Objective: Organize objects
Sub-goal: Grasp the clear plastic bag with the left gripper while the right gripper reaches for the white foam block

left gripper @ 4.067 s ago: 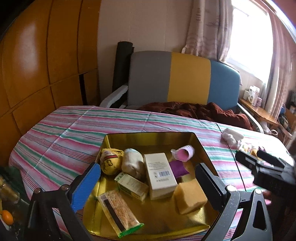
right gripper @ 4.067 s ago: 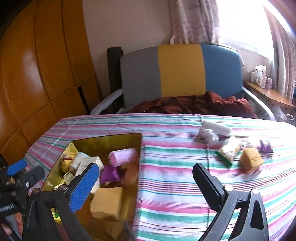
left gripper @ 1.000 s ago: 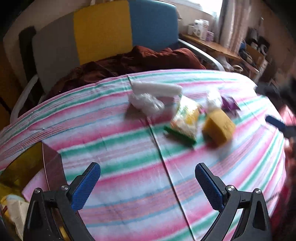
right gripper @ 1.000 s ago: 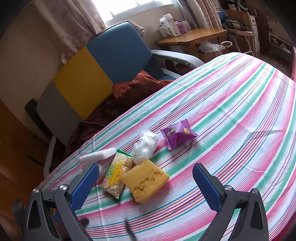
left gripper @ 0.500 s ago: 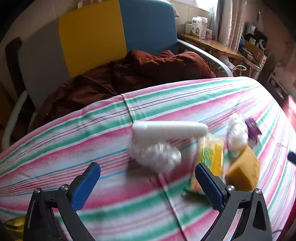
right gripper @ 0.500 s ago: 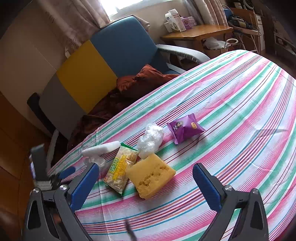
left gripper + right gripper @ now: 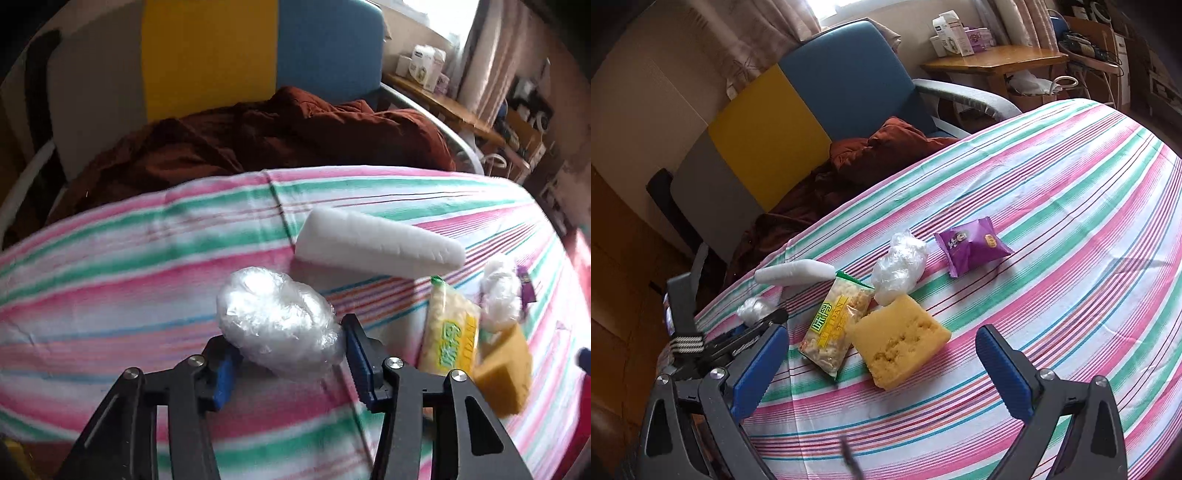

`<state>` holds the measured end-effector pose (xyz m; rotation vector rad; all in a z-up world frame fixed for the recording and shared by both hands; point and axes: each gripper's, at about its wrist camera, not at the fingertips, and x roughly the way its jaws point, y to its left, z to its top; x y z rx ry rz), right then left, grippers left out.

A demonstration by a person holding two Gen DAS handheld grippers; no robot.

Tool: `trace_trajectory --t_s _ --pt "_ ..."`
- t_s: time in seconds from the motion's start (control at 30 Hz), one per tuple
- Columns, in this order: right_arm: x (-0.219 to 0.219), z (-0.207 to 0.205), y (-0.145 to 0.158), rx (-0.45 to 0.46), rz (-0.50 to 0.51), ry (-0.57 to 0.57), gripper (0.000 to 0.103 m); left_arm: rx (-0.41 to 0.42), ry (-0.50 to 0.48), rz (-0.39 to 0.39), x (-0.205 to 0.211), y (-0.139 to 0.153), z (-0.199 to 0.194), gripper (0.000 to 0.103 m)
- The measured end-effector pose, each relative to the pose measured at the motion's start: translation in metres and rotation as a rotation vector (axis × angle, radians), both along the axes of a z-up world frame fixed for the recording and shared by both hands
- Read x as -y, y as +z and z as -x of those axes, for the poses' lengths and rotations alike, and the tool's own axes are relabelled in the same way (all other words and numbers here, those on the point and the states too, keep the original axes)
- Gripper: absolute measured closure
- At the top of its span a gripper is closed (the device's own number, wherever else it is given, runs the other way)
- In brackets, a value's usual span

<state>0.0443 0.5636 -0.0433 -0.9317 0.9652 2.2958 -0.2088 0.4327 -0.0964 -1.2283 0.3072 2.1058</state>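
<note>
1. The striped tablecloth (image 7: 1052, 192) carries every loose item in view.
2. Your right gripper (image 7: 882, 354) hangs with jaws wide and nothing in them, over the yellow sponge (image 7: 899, 341).
3. Your left gripper (image 7: 286, 360) has just been closing; its blue pads (image 7: 356, 356) now press the clear plastic-wrapped bundle (image 7: 277, 321), just beside the white foam block (image 7: 376, 245).

Wrapped ball (image 7: 277, 325) on tablecloth (image 7: 110, 295), foam block (image 7: 376, 247) behind, snack pkt (image 7: 450, 332) right.
</note>
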Motion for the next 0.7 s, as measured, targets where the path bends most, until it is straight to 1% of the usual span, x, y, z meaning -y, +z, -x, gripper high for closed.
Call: trace_trajectory --t_s 0.1,0.33,0.4,0.47,0.53,0.6,0.67,0.7 --pt "0.0 0.0 0.0 0.002 0.002 0.002 0.0 0.006 0.026 -0.005 0.014 0.0 -0.011 0.053" --pt "0.004 0.003 -0.002 0.013 0.001 0.024 0.0 -0.002 0.055 0.026 0.035 0.002 -0.053 0.053" --pt "0.007 0.005 -0.002 0.016 -0.004 0.047 0.0 -0.001 0.067 0.026 0.044 0.002 -0.067 0.053" --pt "0.016 0.013 -0.004 0.04 -0.022 0.097 0.0 0.003 0.079 0.019 0.054 0.001 -0.08 0.053" --pt "0.028 0.023 -0.004 0.074 -0.056 0.161 0.0 0.001 0.087 0.013 0.061 0.002 -0.089 0.053" --pt "0.041 0.036 -0.002 0.11 -0.114 0.241 0.0 0.008 0.089 0.007 0.07 0.001 -0.094 0.053" --pt "0.055 0.053 0.006 0.155 -0.23 0.343 0.0 0.013 0.085 0.001 0.072 0.001 -0.093 0.052" --pt "0.059 0.059 0.009 0.163 -0.271 0.383 0.0 0.014 0.081 -0.001 0.073 0.001 -0.092 0.052"
